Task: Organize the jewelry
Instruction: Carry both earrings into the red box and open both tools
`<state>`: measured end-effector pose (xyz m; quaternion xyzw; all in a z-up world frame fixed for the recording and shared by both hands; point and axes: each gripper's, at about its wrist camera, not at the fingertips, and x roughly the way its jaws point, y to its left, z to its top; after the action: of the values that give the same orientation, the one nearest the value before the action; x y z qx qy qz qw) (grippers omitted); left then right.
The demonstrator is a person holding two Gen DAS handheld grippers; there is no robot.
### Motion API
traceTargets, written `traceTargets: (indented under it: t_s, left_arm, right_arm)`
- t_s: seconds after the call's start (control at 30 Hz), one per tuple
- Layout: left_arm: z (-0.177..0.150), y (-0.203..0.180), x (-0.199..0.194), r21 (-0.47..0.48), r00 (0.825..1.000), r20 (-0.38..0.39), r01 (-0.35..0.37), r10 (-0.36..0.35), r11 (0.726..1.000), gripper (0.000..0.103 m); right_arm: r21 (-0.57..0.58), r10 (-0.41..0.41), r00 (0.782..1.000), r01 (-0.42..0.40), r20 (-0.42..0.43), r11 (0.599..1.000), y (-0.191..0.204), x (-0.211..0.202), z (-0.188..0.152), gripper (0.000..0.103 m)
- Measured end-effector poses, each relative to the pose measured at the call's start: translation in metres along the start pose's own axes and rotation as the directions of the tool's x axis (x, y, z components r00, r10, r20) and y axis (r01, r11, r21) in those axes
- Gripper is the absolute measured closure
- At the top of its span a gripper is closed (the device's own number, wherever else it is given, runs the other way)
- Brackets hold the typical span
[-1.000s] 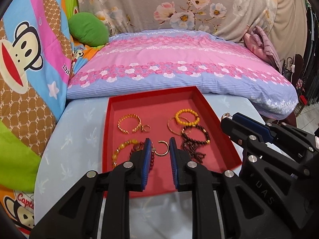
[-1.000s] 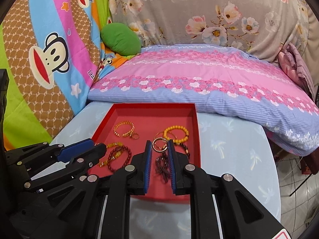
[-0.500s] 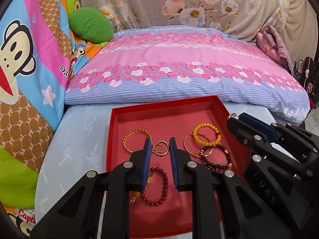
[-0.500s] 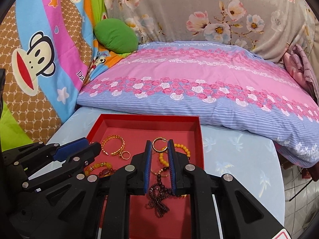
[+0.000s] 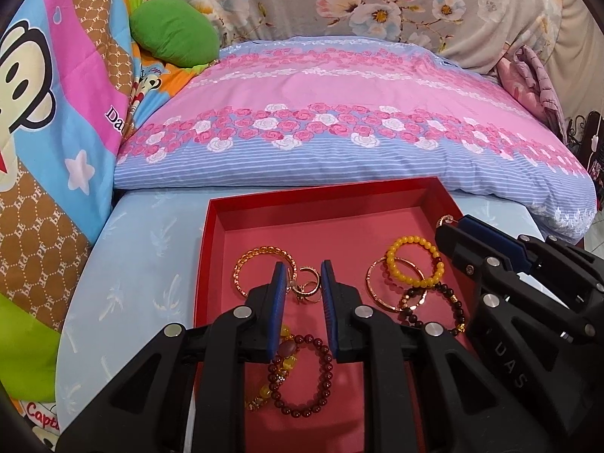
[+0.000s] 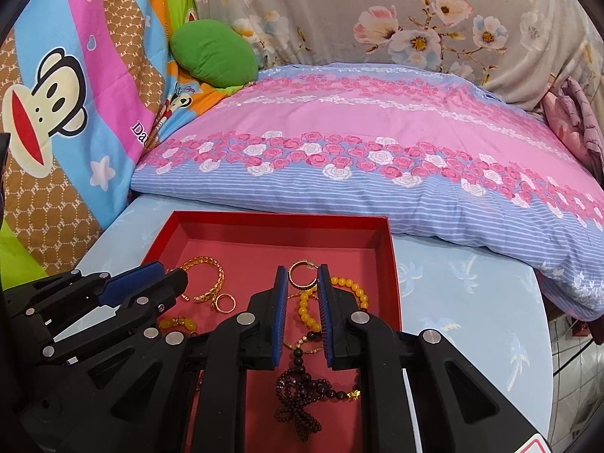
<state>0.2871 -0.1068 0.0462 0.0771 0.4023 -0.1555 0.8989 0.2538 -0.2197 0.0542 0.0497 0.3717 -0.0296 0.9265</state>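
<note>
Narrow jaws on both sides, each pinched on a hoop. Left gripper (image 5: 302,268): clamps a gold hoop (image 5: 313,271) between the blue fingertips, seen over the left half of the red tray (image 5: 321,204), just beside a twisted gold bangle (image 5: 260,252) and a small ring (image 6: 219,304). Right gripper (image 6: 301,270): grips the other gold hoop (image 6: 302,287) the same way, seen over the tray's right half, above a yellow bead bracelet (image 5: 411,241) and a thin gold bangle (image 5: 368,279). Nearer the cameras, lying in the tray: a dark red bead bracelet (image 5: 331,370) touching some amber beads, and a dark bead strand (image 6: 298,392) bunched in a heap. Tray flat on a pale blue surface (image 5: 151,264), close to a pink floral pillow (image 5: 321,94). Grippers side by side, angled down at the tray. Cannot tell whether either hoop touches the tray floor.
</note>
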Motion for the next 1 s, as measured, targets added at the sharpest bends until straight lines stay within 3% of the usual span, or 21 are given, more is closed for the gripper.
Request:
traceTargets:
  t_s: [1.0]
  left_arm:
    - [0.003,0.005,0.018,-0.011,1.000,-0.021,-0.015,0.015,1.000,0.085]
  right_arm:
    - [0.003,-0.012,1.000,0.012,-0.022,1.000,-0.001,0.019,0.001,0.088]
